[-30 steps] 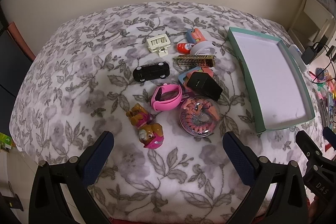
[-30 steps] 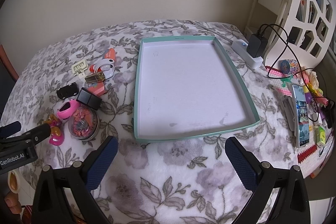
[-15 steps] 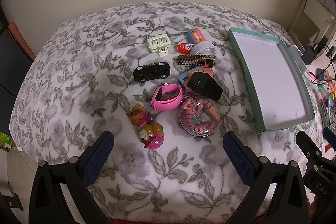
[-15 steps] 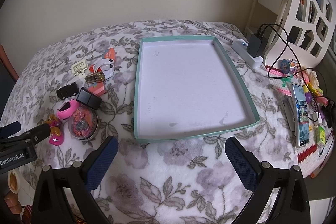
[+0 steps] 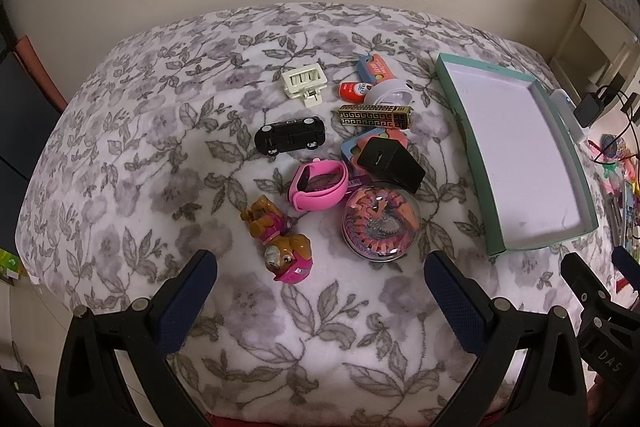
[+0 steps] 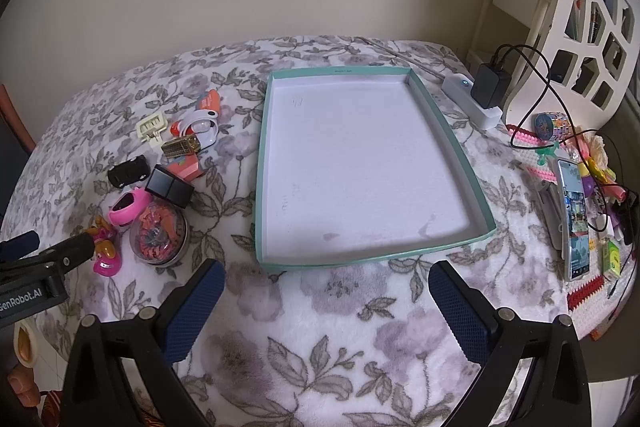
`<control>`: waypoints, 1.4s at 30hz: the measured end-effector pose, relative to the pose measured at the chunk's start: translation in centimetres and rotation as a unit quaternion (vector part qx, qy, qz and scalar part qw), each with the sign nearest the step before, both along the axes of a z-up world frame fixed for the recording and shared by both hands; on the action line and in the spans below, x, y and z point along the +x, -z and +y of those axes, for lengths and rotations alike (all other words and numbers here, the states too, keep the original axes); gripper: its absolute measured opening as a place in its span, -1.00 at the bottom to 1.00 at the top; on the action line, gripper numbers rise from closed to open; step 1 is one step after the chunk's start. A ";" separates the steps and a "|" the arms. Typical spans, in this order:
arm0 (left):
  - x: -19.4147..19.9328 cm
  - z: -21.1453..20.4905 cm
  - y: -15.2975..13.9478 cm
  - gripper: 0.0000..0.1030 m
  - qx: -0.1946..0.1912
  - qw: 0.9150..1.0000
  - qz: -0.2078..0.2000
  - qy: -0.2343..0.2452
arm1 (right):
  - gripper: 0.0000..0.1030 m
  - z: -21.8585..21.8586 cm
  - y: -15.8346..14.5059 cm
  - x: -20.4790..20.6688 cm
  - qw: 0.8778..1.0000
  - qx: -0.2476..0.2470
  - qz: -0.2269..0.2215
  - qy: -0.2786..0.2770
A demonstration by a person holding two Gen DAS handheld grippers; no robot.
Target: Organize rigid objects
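A cluster of small objects lies on the floral blanket (image 5: 120, 187): a pink puppy toy (image 5: 280, 241), a pink wristband (image 5: 318, 183), a round clear case (image 5: 380, 223), a black box (image 5: 390, 163), a black toy car (image 5: 290, 135), a gold patterned box (image 5: 374, 115) and a cream clip (image 5: 304, 83). An empty teal-rimmed tray (image 6: 264, 155) lies to their right. My left gripper (image 5: 318, 291) is open, hovering just before the puppy toy. My right gripper (image 6: 326, 301) is open and empty before the tray's near edge.
A white shelf (image 6: 560, 27), a power strip (image 6: 472, 99) with black charger and cables, a phone (image 6: 574, 219) and small colourful toys crowd the right side. A wall stands behind the table. The left gripper's body shows at the left of the right wrist view (image 6: 36, 275).
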State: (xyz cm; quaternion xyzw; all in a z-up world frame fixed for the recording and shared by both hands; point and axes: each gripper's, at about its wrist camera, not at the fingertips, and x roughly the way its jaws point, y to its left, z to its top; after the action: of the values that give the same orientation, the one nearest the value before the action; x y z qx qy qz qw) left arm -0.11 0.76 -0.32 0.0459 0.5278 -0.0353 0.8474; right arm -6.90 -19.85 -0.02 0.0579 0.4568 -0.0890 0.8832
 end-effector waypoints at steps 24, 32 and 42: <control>5.0 8.3 -2.4 1.00 -0.022 0.996 -0.004 -0.082 | 1.00 7.9 -5.2 6.9 0.995 0.049 -0.006 -0.085; 5.5 9.4 2.5 1.00 -0.045 0.993 0.046 -0.104 | 1.00 11.5 1.7 8.8 0.989 0.033 0.073 -0.128; 6.0 8.0 6.5 0.98 -0.074 0.988 0.090 -0.097 | 1.00 13.2 6.7 9.4 0.978 0.027 0.131 -0.160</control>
State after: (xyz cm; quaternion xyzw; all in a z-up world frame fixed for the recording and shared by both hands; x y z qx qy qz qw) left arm 5.87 8.78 -6.79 -0.0720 0.5998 0.0039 0.7969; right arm 2.50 -6.66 -6.69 -0.0044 0.5741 0.0591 0.8167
